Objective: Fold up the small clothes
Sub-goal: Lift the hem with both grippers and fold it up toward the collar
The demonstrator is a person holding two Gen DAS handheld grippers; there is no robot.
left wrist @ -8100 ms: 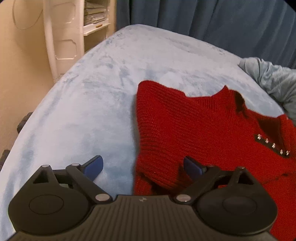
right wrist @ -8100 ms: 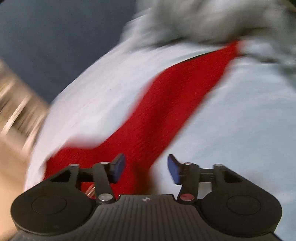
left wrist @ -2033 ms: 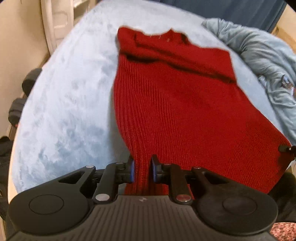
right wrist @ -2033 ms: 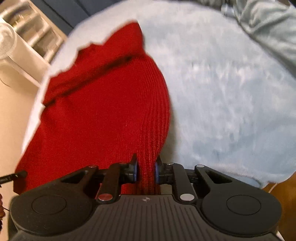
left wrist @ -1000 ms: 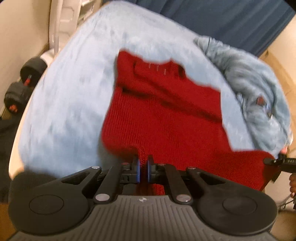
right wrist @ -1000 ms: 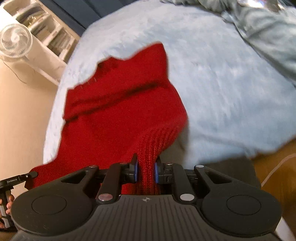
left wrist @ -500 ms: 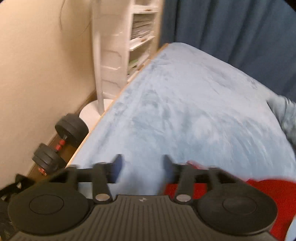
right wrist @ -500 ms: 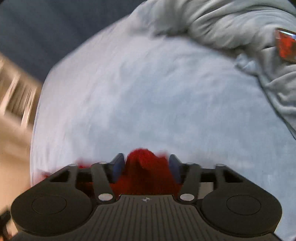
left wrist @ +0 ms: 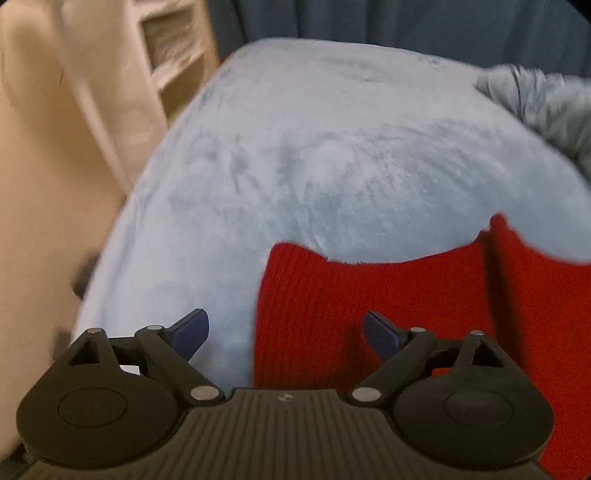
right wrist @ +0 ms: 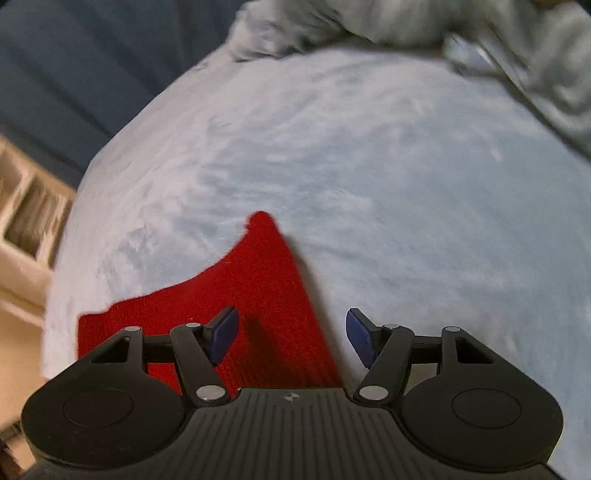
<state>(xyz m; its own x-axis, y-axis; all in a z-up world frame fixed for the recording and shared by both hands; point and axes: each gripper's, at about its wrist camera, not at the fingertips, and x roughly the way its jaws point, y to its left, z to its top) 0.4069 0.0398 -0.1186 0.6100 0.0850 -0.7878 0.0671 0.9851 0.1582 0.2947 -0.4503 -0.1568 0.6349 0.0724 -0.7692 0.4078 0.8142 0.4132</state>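
Both hems are out of the pads now: the red sweater (left wrist: pixel 369 306) lies folded on the pale blue bed (left wrist: pixel 314 155), where a second ago it hung pinched. Left hand-held gripper (left wrist: pixel 286 332) and right hand-held gripper (right wrist: pixel 291 334) are opening, nothing gripped.

Red ribbed-knit sweater (left wrist: pixel 369 295) on pale blue plush blanket (left wrist: pixel 314 155); dark blue curtain (left wrist: pixel 406 22); grey-blue crumpled cloth (right wrist: pixel 369 18).
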